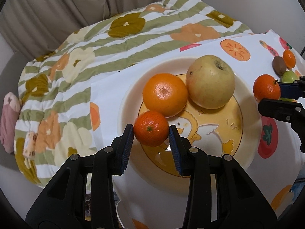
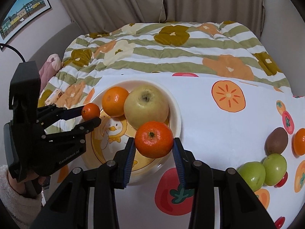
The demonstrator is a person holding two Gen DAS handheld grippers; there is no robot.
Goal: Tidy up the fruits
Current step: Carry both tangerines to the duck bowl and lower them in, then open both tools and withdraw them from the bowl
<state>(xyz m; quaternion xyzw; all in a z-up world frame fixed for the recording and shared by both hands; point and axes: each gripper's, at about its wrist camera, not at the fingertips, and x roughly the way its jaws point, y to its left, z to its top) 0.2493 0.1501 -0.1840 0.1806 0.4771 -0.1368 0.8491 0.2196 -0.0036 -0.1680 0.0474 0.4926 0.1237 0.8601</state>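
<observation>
Plate (image 1: 129, 95) has orange (image 1: 164, 94) + apple (image 1: 210, 82). Left claw (image 1: 150, 128) & right claw (image 2: 154, 143) each grip a mandarin over it; 4–5 fruits lower right of frame remain.

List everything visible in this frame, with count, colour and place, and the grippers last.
Bowl: 1, cream with a yellow duck picture, on the cloth.
Orange: 1, orange, in the bowl.
Apple: 1, pale yellow, in the bowl beside the orange.
Tangerines: 3, orange; one in the left gripper, one in the right gripper, one on the cloth at right.
Kiwi: 1, brown, on the cloth.
Green fruits: 2, on the cloth, touching.
Cloth: 1, white with fruit prints.
Quilt: 1, green-striped, floral, behind.
Left gripper: black, over the bowl.
Right gripper: black, at the bowl's rim.
</observation>
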